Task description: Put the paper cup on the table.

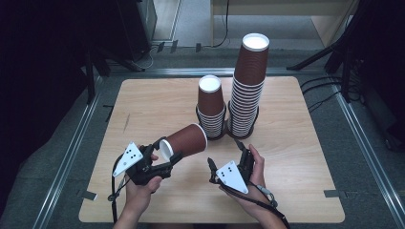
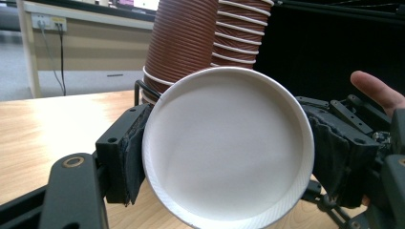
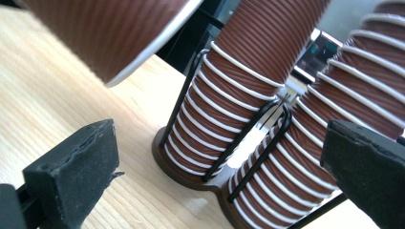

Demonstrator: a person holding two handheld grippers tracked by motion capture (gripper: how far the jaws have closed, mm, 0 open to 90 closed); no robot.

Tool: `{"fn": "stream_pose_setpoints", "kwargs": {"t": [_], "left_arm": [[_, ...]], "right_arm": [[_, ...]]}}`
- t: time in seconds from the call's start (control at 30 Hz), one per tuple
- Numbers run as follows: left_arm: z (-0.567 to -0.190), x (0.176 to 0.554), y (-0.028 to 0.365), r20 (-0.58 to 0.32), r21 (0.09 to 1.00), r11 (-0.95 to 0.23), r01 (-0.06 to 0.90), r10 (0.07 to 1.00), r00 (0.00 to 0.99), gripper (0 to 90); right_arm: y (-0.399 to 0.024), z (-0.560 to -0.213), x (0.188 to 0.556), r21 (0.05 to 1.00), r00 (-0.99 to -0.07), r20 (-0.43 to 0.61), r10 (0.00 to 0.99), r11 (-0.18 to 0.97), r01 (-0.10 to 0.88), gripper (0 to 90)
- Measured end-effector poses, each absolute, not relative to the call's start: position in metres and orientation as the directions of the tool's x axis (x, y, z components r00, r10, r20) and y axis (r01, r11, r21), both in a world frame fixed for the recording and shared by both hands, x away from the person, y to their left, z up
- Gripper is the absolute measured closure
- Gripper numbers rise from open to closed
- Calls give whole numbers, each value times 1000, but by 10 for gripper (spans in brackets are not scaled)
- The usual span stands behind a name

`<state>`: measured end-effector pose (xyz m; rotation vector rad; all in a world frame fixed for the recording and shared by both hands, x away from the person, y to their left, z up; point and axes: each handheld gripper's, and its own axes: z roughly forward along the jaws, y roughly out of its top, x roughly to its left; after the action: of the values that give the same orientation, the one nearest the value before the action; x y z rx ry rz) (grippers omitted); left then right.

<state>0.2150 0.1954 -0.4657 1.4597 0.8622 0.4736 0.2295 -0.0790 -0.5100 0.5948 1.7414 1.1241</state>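
Jaws of our left gripper (image 1: 165, 160) clamp the base end of a brown paper cup (image 1: 185, 140), held sideways at lower centre of the frame above the worktop (image 1: 296, 157). We judge it light and crushable, so a gentle grip near the stiff bottom suits. Our right gripper (image 1: 225, 153) stands with jaws apart. Behind, two cup stacks (image 1: 248, 90) in a wire holder (image 1: 229, 131) crowd the middle; the worktop's left lies open.
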Motion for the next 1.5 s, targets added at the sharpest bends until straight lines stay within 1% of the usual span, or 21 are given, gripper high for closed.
{"fn": "stream_pose_setpoints", "kwargs": {"t": [0.07, 0.17, 0.27, 0.4, 0.43, 0.5, 0.57, 0.67, 0.8, 0.9, 0.97, 1.1, 1.13, 1.17, 1.27, 1.3, 1.4, 1.5], "left_arm": [[-466, 215, 196, -213, 972, 95, 216, 749, 628, 232], [-465, 215, 197, -217, 972, 106, 210, 750, 625, 231], [-465, 215, 196, -211, 973, 103, 205, 753, 623, 232], [-466, 215, 194, -209, 974, 104, 201, 754, 623, 231], [-466, 215, 194, -210, 974, 105, 201, 754, 623, 232], [-465, 215, 193, -212, 974, 112, 197, 751, 625, 232], [-465, 215, 193, -207, 975, 108, 194, 753, 625, 232], [-465, 214, 193, -206, 976, 107, 192, 752, 627, 232], [-465, 214, 193, -206, 976, 112, 187, 751, 627, 232], [-465, 214, 193, -206, 976, 114, 184, 751, 628, 232], [-465, 214, 193, -205, 977, 112, 184, 751, 628, 232], [-466, 214, 191, -191, 979, 102, 176, 753, 630, 231], [-466, 214, 190, -191, 979, 102, 175, 754, 629, 231], [-467, 214, 189, -192, 979, 103, 175, 753, 630, 231], [-467, 214, 188, -195, 979, 108, 175, 750, 632, 231], [-468, 214, 188, -196, 979, 109, 174, 751, 630, 231], [-468, 214, 188, -192, 979, 108, 170, 755, 627, 231], [-468, 213, 187, -190, 980, 106, 169, 753, 631, 231]], "right_arm": [[-79, -508, 230, 895, -436, -427, 792, 438, -79, 1], [-79, -508, 229, 889, -436, -441, 785, 449, -91, 7], [-76, -507, 227, 896, -453, -421, 786, 437, -74, 12], [-74, -499, 223, 945, -491, -289, 822, 328, -7, 13], [-74, -496, 222, 959, -495, -235, 837, 281, 21, 13], [-76, -491, 221, 976, -500, -159, 851, 213, 53, 13], [-76, -490, 220, 980, -494, -139, 858, 192, 58, 15], [-75, -490, 217, 979, -488, -157, 859, 202, 40, 41], [-73, -492, 217, 986, -509, -87, 856, 148, 82, 43], [-73, -490, 216, 989, -537, 14, 844, 67, 130, 43], [-72, -487, 214, 989, -551, 60, 832, 27, 148, 42], [-70, -483, 212, 982, -573, 142, 807, -41, 185, 1], [-69, -482, 210, 981, -573, 159, 804, -62, 184, 0], [-68, -482, 209, 984, -579, 151, 801, -64, 168, 0], [-65, -481, 206, 983, -596, 157, 787, -70, 168, 0], [-64, -480, 206, 981, -591, 171, 788, -77, 180, 0], [-65, -480, 207, 960, -574, 253, 779, -131, 246, 0], [-66, -482, 208, 958, -555, 258, 791, -134, 255, 0]]}}
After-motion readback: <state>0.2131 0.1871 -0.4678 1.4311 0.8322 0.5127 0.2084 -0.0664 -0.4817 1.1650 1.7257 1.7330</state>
